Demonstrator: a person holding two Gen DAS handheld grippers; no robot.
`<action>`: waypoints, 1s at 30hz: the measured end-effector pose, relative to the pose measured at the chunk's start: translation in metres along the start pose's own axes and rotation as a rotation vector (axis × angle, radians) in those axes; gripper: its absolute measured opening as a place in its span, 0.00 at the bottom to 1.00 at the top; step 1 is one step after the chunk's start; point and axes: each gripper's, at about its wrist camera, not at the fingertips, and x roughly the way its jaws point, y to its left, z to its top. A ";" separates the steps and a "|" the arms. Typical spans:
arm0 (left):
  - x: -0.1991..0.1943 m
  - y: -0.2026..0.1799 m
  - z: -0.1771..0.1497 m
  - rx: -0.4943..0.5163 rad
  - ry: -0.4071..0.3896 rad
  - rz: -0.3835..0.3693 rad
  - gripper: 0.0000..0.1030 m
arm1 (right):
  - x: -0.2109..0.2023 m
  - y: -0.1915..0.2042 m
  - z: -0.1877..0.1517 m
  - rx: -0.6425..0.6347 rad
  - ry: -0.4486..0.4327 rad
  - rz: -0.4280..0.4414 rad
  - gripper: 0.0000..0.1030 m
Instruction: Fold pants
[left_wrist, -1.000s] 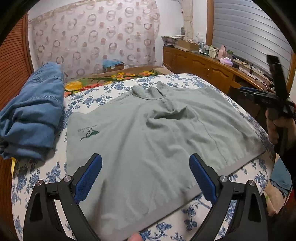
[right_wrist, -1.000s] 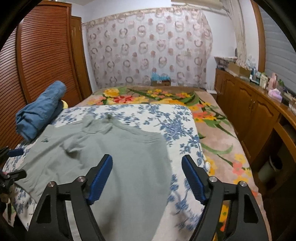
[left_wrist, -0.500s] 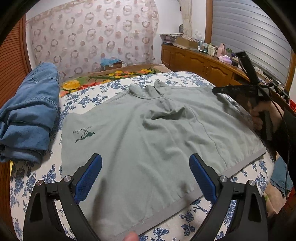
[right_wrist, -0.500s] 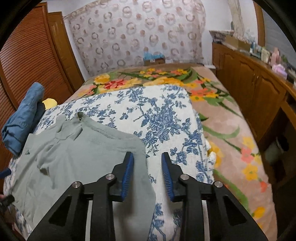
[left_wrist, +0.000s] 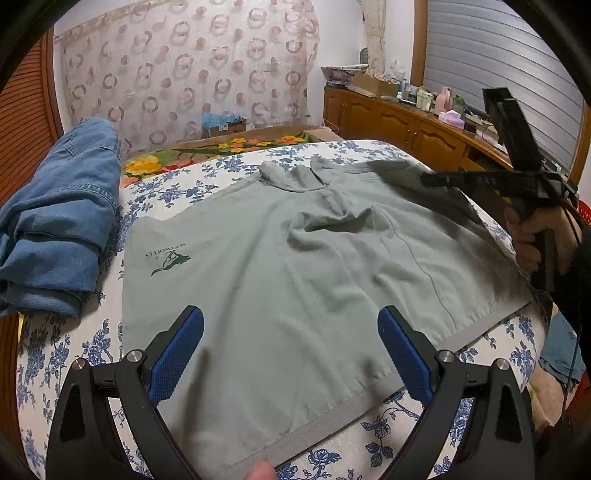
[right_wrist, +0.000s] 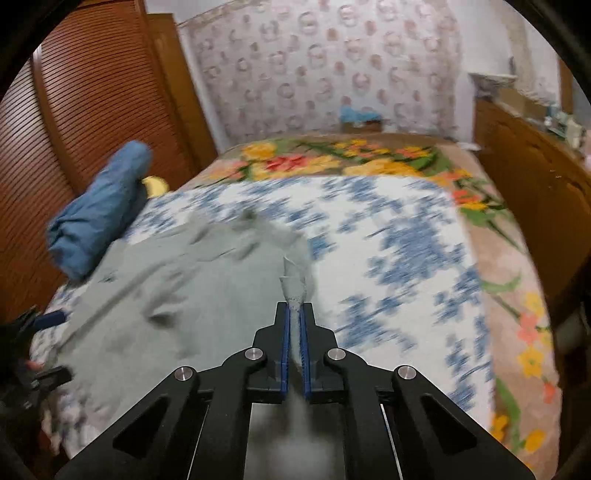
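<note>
My right gripper (right_wrist: 294, 314) is pinching the grey pants (left_wrist: 295, 288) edge; left gripper (left_wrist: 290, 350) is hanging spread wide above them, grasping nothing.

Right wrist view motion-blurred throughout, floral bedspread (right_wrist: 399, 258) print smeared, grey-green pants (right_wrist: 177, 295) folds indistinct, pinched hem hidden between right gripper (right_wrist: 294, 314) pads, left gripper (right_wrist: 40, 343) cut by frame edge, dresser clutter (left_wrist: 417, 96) too small to identify.
</note>
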 end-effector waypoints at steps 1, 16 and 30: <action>0.000 0.000 0.000 -0.001 -0.001 0.000 0.93 | -0.002 0.006 -0.004 -0.009 0.019 0.015 0.05; 0.000 0.002 -0.002 -0.008 0.006 -0.005 0.93 | -0.025 0.001 -0.016 -0.080 -0.009 -0.097 0.38; 0.006 0.004 -0.007 -0.012 0.034 -0.009 0.93 | 0.001 0.022 0.003 -0.174 0.046 -0.090 0.06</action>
